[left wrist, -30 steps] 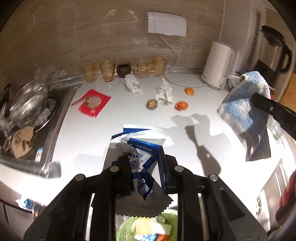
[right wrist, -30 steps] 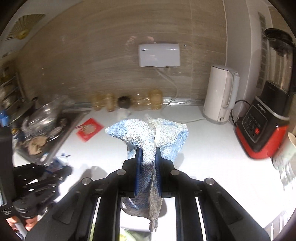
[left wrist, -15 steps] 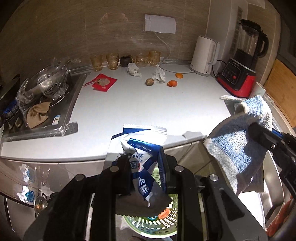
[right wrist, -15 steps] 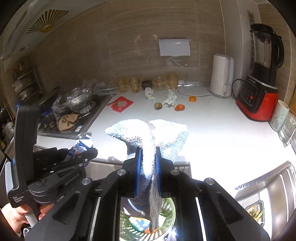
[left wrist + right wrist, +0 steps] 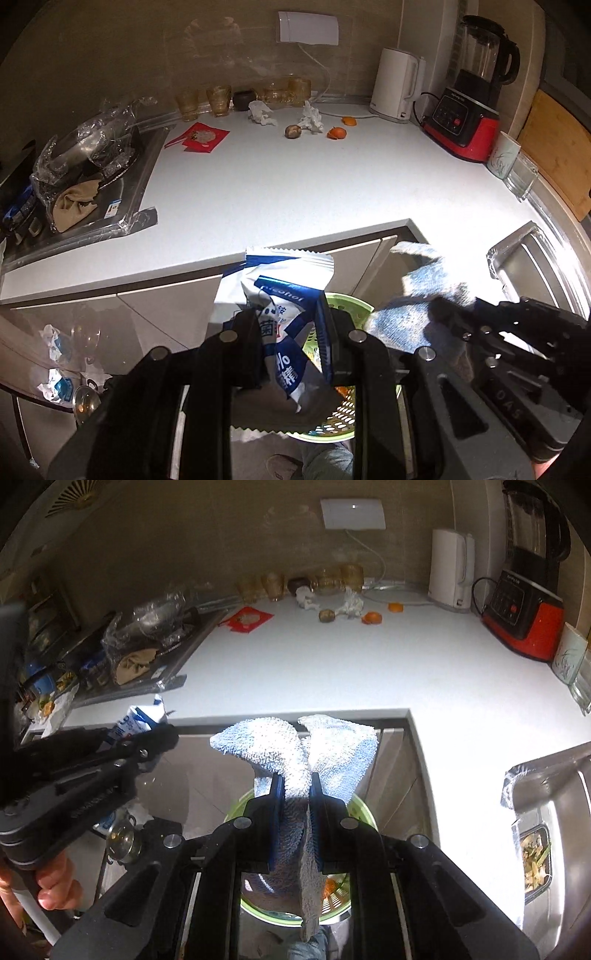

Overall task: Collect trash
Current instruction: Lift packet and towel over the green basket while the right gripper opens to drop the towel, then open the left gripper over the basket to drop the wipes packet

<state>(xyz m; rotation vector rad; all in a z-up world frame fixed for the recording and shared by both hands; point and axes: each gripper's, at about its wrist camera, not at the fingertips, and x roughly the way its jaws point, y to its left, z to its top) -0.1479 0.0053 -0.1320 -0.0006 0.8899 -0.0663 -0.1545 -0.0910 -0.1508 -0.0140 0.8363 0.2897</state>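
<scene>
My left gripper [image 5: 286, 325] is shut on a crumpled blue-and-white wrapper [image 5: 280, 280], held past the counter's front edge above a green perforated bin [image 5: 343, 413] on the floor. Beside it, my right gripper [image 5: 294, 786] pinches a light blue cloth [image 5: 295, 746] over the same bin [image 5: 364, 812]; its jaws are opening, with the cloth still between the pads. The right gripper [image 5: 443, 314] and cloth [image 5: 417, 306] show at the left view's lower right. At the counter's back lie two crumpled tissues [image 5: 261, 112], orange peel [image 5: 337, 133], a brown lump [image 5: 292, 131] and a red packet [image 5: 201, 137].
A white kettle [image 5: 397, 88] and a red-based blender [image 5: 465, 125] stand at the back right, with a cup [image 5: 502, 155] near them. A plastic-wrapped hob with a pan [image 5: 92, 147] fills the left. A steel sink [image 5: 546, 812] lies to the right. Cabinet doors [image 5: 166, 314] run below the counter.
Both grippers have drawn back from over the counter, past its front edge and lower. They now hang over the green bin, still carrying the wrapper and the cloth.
</scene>
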